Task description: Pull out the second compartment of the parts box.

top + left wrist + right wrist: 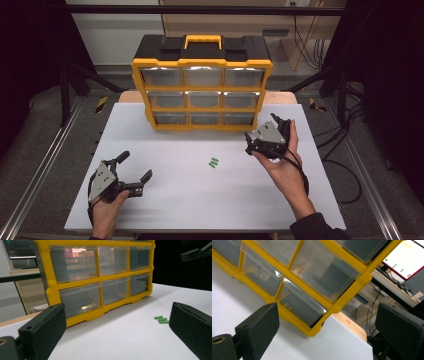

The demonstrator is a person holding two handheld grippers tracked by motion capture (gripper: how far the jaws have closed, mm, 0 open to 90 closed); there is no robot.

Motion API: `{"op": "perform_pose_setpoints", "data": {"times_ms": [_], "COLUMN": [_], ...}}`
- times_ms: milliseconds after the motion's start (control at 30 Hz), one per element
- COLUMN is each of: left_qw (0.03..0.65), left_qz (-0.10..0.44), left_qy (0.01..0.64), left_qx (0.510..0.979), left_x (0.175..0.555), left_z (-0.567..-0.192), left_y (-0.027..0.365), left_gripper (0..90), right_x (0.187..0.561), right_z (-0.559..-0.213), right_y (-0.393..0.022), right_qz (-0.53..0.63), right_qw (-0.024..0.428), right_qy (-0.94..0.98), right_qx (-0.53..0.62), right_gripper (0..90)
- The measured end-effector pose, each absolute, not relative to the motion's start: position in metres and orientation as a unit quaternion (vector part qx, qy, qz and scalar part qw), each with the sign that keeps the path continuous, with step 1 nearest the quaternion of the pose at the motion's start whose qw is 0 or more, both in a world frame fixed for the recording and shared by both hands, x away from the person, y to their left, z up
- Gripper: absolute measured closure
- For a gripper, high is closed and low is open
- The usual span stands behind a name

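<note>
Drawers of the yellow organizer (201,95) all sit shut; the cabinet stands upright at the far middle of the white bench (165,200). Right hand-held gripper (261,134) hovers just beside its lower right corner, jaws spread wide, holding nothing. Bottom-right drawer (299,303) is nearest. Judgement: to pull it, square the jaws to the drawer front and close on its lip. Green pegs (214,162) lie mid-bench, apart from both. Left hand-held gripper (135,172) rests near-left, wide open, empty.
</note>
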State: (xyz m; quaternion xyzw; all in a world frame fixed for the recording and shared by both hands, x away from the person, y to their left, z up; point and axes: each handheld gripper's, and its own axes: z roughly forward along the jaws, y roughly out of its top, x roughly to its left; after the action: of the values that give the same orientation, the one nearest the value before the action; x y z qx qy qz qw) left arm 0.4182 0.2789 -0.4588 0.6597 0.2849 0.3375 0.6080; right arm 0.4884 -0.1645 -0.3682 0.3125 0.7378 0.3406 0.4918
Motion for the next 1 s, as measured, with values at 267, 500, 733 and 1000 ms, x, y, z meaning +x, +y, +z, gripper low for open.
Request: {"op": "perform_pose_setpoints", "data": {"times_ms": [267,500,733,1000], "left_qw": [0.609,0.616,0.615,0.616], "left_qz": [0.334,0.329,0.329,0.329], "left_qy": [0.292,0.297,0.301,0.303], "left_qx": [0.658,0.651,0.65,0.648], "left_x": [0.42,0.421,0.421,0.421], "left_z": [-0.46,-0.46,-0.46,-0.46], "left_y": [0.28,0.281,0.283,0.284], "left_gripper": [0.7,0.7,0.5,0.5], "right_x": [0.498,0.501,0.504,0.507], "right_z": [-0.354,-0.346,-0.338,-0.33], "right_y": [-0.16,-0.156,-0.146,-0.13], "right_qz": [0.323,0.316,0.309,0.298], "right_qw": [0.511,0.518,0.526,0.535], "right_qy": [0.739,0.742,0.745,0.748], "right_qx": [0.298,0.286,0.272,0.255], "right_gripper": [5.7,5.5,5.1,6.1]}}
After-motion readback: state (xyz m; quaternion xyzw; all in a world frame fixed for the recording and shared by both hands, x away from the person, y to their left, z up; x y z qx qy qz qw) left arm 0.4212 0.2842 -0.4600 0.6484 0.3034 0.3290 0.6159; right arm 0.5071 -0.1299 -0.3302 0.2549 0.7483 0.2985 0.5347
